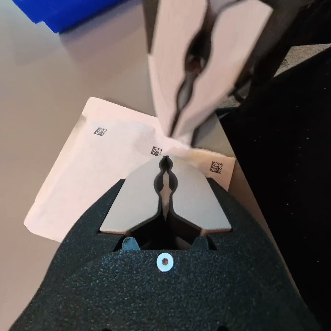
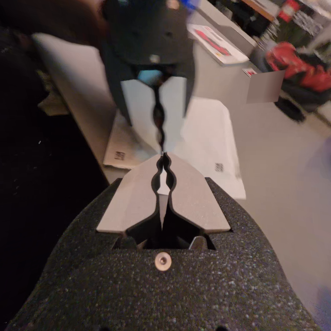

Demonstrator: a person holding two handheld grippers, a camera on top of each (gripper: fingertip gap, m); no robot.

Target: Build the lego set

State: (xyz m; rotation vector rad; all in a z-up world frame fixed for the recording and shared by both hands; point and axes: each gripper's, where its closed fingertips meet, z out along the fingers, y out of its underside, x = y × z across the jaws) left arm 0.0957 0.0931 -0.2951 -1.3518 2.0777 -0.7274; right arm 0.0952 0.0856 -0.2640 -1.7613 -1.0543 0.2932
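A flat white pouch (image 1: 89, 170) with small black square codes lies on a grey table (image 1: 35, 89), close to the table's right edge. My left gripper (image 1: 166, 157) is shut, its tips on the pouch near its top edge. My right gripper (image 1: 176, 138) comes in from above, shut on the same top edge, and the film is drawn up to its tips. In the right wrist view, my right gripper (image 2: 163, 154) and my left gripper (image 2: 162, 150) meet tip to tip over the pouch (image 2: 206, 134). Both views are blurred around the tips.
A blue bin (image 1: 62, 14) stands at the far left of the table. The table edge (image 1: 250, 197) drops to dark floor on the right. Flat white boxes (image 2: 218, 43) and a red object (image 2: 304, 68) lie beyond the pouch. The tips of both grippers are at nearly the same place.
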